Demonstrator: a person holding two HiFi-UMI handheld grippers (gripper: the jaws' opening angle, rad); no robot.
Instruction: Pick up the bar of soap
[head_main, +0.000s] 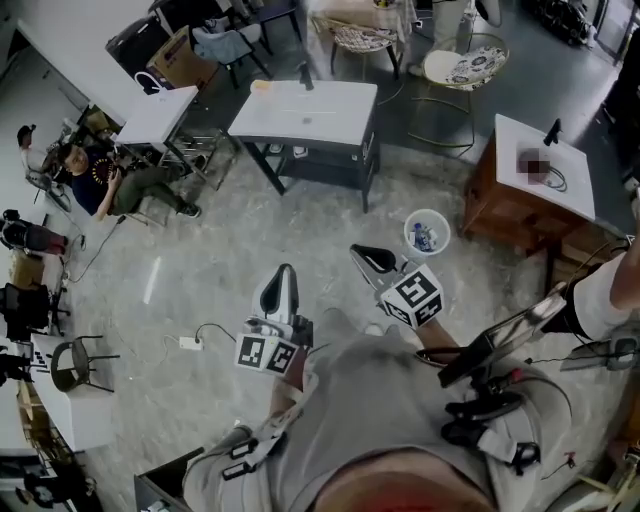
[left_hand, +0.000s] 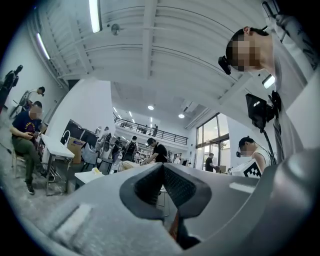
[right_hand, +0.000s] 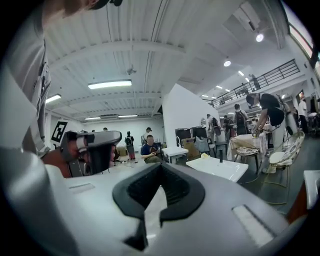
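Nothing is done yet: left gripper (head_main: 285, 272) and right gripper (head_main: 360, 254), both pressed together and empty at mid-frame, are well apart from the upper-centre table (head_main: 330, 122) bearing what is probably the soap (head_main: 262, 86).

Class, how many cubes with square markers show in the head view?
2. One cube rides on the left gripper, near the picture's centre; the other cube rides on the right gripper, just right of it. None appears hidden.
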